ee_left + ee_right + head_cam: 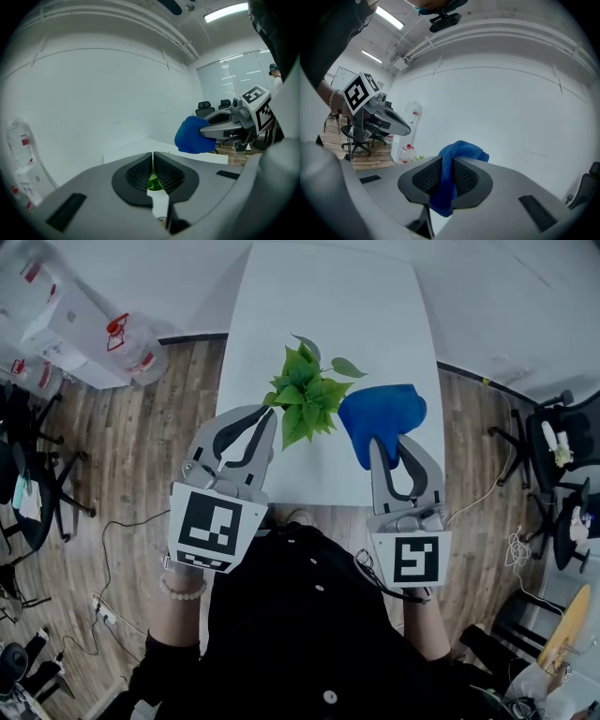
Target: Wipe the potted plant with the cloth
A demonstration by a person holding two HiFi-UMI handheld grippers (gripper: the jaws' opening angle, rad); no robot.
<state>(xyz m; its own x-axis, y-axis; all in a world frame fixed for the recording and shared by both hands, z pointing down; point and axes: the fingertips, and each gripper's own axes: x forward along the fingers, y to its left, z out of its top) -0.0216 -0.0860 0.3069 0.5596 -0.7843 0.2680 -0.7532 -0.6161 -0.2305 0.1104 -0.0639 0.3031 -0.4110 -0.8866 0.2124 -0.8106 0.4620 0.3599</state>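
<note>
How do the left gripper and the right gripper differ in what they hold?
The left gripper pinches a thin green leaf; the right gripper clamps a bunched blue cloth. The cloth bulges past the right jaws; the leaf barely shows between the left ones. Both are shut.

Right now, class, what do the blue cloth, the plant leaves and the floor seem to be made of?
The blue cloth: soft matt textile, perhaps microfibre; a knit texture shows. The plant leaves: smooth, bright green; living or plastic unclear. The floor: wood-look planks, grain and seams visible.
</note>
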